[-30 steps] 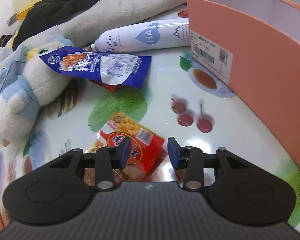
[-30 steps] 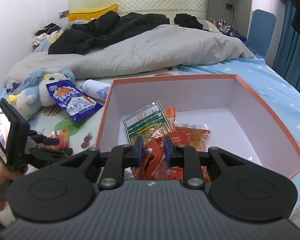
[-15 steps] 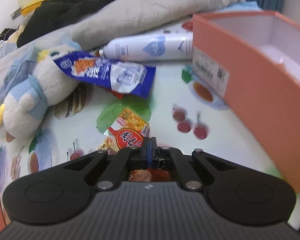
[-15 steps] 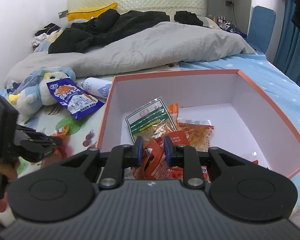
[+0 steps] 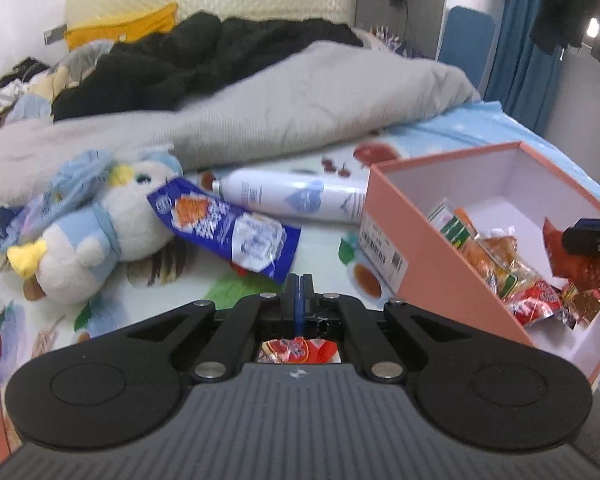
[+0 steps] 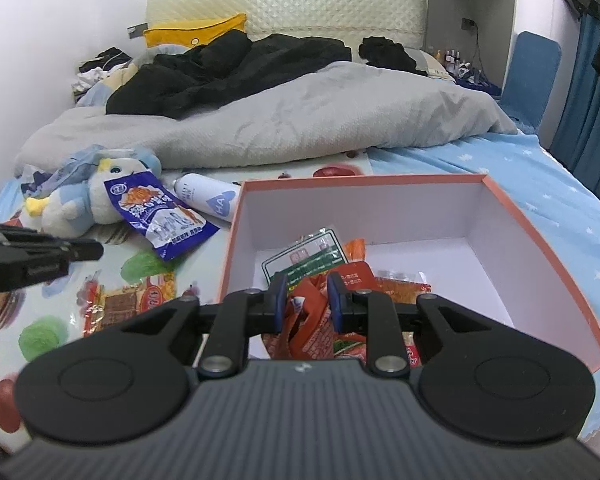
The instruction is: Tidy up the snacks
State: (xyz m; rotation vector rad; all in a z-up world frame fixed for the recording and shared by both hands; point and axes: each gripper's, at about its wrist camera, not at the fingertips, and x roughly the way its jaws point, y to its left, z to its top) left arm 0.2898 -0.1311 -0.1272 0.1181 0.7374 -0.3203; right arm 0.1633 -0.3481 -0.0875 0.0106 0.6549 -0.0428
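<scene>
Now that my left jaws (image 5: 299,294) have pinched shut on the red packet (image 5: 298,350) and lifted it, the box (image 5: 384,216) lies right; my right jaws (image 6: 307,298) pinch a red packet (image 6: 306,320) over the box.

Red packet (image 5: 298,350) mostly behind jaws

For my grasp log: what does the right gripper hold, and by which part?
A red snack packet, pinched near its upper edge between the jaws of the right gripper; its lower part hangs over the open box.
</scene>
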